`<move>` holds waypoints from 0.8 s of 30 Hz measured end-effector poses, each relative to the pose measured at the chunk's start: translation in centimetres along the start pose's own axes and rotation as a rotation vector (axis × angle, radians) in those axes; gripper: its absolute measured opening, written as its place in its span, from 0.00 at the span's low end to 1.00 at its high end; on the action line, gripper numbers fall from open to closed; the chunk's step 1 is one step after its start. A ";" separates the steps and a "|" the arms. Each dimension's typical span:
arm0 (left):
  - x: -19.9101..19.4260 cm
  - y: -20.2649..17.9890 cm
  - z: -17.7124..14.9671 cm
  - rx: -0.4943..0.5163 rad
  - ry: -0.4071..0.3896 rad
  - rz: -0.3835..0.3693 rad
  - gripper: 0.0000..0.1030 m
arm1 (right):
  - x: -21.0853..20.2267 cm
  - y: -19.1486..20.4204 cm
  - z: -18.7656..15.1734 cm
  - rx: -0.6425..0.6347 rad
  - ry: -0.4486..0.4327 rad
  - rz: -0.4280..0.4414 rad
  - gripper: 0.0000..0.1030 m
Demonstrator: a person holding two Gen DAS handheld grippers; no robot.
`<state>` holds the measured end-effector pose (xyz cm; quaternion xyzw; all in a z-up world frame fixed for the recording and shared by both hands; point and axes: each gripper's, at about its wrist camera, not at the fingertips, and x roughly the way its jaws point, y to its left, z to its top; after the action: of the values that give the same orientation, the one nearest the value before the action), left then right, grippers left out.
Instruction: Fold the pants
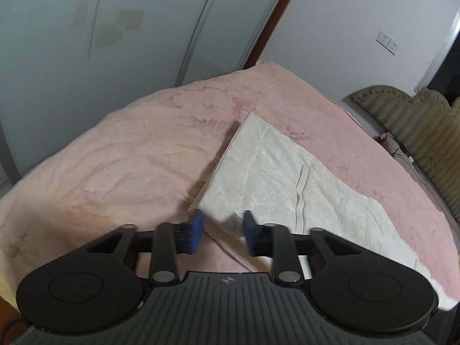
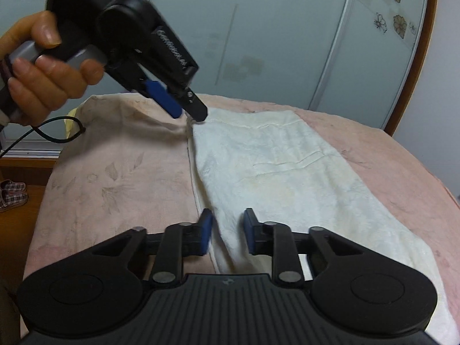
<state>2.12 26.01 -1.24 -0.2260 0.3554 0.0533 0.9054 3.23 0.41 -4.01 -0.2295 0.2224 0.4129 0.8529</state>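
Note:
The cream-white pants [image 1: 287, 178] lie flat on the pink bedspread [image 1: 115, 158], folded lengthwise. My left gripper [image 1: 222, 230] is open, its blue pads on either side of a near corner of the pants. In the right wrist view the pants [image 2: 287, 172] stretch away from me. My right gripper [image 2: 227, 231] is open with the near edge of the pants between its pads. The left gripper [image 2: 189, 112] shows there too, held by a hand, its tips at the far corner of the pants.
The pink bedspread [image 2: 115, 178] covers a bed. Sliding wardrobe doors [image 1: 115, 28] stand behind it. A green padded headboard [image 1: 417, 132] is at the right. Plaid slippers [image 2: 11, 194] sit on the wooden floor at the left. A black cable [image 2: 57, 132] hangs from the left gripper.

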 end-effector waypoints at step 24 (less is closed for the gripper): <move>1.4 -2.7 -2.3 0.131 -0.065 0.181 0.08 | -10.1 -7.1 -9.1 0.384 0.119 -0.208 0.15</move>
<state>2.48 22.49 -2.66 -0.1314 0.3474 0.1188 0.9209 1.56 -14.86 -4.04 -0.1086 0.3219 0.2586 0.9043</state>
